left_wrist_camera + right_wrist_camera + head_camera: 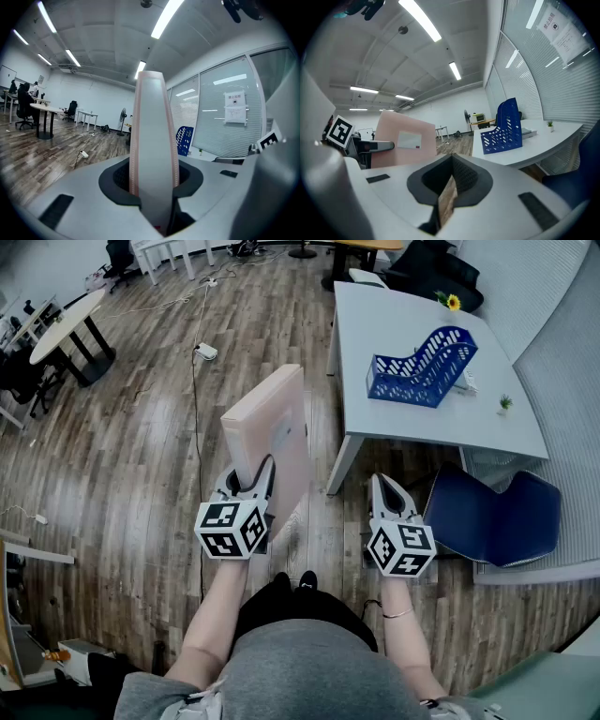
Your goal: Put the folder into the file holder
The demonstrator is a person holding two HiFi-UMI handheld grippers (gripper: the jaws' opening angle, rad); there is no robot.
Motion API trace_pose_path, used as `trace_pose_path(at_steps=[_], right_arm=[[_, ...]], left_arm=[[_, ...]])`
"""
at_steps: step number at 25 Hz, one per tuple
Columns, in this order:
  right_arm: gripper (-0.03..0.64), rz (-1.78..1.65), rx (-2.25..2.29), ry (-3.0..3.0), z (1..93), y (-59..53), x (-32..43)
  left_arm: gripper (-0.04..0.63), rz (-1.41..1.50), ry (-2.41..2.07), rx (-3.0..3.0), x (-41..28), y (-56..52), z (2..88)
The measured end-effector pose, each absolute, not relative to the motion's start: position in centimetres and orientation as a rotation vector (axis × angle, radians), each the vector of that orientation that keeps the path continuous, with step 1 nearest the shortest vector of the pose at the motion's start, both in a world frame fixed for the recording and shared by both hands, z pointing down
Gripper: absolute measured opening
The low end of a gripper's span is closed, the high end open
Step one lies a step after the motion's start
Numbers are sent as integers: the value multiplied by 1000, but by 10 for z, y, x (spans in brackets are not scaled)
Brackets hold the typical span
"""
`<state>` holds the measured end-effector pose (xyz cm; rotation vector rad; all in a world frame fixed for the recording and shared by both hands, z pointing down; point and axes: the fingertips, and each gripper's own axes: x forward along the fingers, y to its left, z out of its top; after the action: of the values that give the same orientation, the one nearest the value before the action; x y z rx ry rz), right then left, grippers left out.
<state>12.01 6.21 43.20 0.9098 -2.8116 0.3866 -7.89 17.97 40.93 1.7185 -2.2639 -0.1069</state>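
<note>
Folder (274, 427) — stiff, boxy, light (I judged). My left gripper (253, 480) had its jaws clamped on the bottom edge, a sound hold. Right gripper (387, 486) jaws together, empty. File holder (422, 367) stood on worktop (375, 320).

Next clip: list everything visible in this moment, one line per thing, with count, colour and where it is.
folder: one, pink, upright in the left gripper, above the floor
file holder: one, blue, on the white table
table: one, white, upper right
chair: one, dark blue, at the table's near side
sunflower: one, yellow, at the table's far edge
small plant: one, green, on the table's right edge
power strip: one, white, on the wooden floor
round table: one, pale top with black legs, far left
left gripper: one, grey, clamped on the folder's lower edge
right gripper: one, grey, jaws together, empty
</note>
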Motion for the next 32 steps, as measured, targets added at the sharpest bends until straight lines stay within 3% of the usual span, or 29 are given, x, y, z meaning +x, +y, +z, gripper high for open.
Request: trace_pose_path(at_steps=[32], right_arm=[[6, 521, 818, -2821, 444, 7, 64]], left_arm=[[151, -147, -2258, 1725, -135, 121, 413]])
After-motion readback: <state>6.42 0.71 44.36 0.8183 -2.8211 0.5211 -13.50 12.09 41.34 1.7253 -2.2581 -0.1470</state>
